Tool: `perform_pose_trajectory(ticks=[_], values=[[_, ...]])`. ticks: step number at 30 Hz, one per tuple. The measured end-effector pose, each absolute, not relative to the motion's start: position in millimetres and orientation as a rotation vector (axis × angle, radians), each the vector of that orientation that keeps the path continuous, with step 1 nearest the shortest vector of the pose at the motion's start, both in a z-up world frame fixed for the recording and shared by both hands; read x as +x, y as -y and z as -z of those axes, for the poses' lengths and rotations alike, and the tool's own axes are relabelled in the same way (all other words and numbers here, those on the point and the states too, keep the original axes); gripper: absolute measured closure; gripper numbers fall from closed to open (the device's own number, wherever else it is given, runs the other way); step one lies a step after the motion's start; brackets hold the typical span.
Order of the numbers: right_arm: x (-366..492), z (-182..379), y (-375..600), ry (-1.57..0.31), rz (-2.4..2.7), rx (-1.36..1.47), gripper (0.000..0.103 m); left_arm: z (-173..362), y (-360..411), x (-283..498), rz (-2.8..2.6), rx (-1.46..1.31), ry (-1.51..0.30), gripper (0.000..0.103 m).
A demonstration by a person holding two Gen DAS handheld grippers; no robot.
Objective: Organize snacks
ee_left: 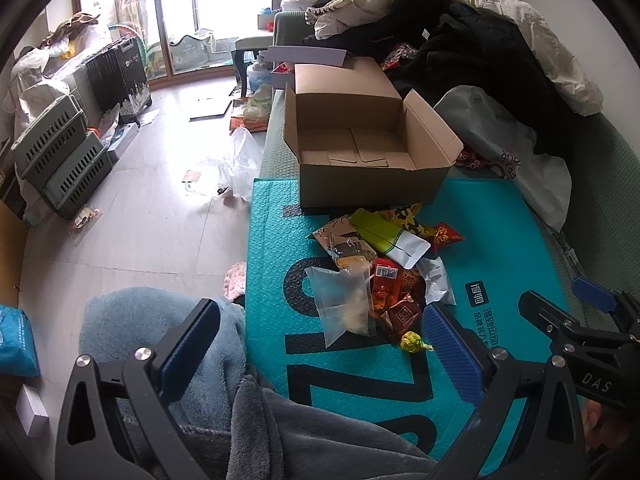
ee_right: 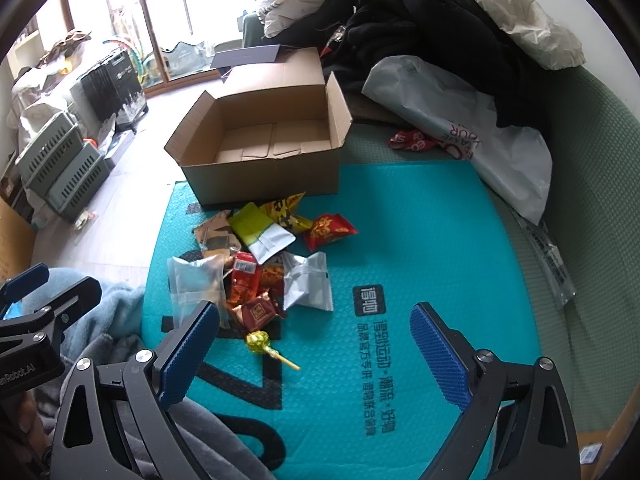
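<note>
Right now no snack is picked up yet, so the job looks to be at its very start. The left tongs (ee_left: 320,344) are wide open and hold nothing. The right tongs (ee_right: 316,344) are wide open too, and empty. Both hang low over the blue mat (ee_right: 420,208) on the sofa. The snacks (ee_right: 256,264) lie in a messy pile on the mat, between the tongs and the cardboard box (ee_right: 260,136). The box stands open just behind the pile, and nothing is in it. A lollipop (ee_right: 260,340) lies nearest to the right tongs, at the edge of the pile. I think the next move is to reach forward, close on one snack, and lift it over the box wall. The packets overlap, so an outer one looks easiest.
</note>
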State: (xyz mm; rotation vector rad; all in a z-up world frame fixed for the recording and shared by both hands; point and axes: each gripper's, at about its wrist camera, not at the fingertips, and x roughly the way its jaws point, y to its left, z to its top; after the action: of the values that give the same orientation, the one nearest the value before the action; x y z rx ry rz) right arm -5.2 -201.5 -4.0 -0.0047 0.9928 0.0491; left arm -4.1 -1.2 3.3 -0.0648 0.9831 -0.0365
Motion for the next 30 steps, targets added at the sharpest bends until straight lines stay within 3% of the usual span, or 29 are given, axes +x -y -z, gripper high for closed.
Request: perform_pose_trajectory(ticks=[30], values=[[45,107,212,-1.182,-0.134,0.089,0.014,85,3,37,0.082,-0.157,-1.192,0.000]])
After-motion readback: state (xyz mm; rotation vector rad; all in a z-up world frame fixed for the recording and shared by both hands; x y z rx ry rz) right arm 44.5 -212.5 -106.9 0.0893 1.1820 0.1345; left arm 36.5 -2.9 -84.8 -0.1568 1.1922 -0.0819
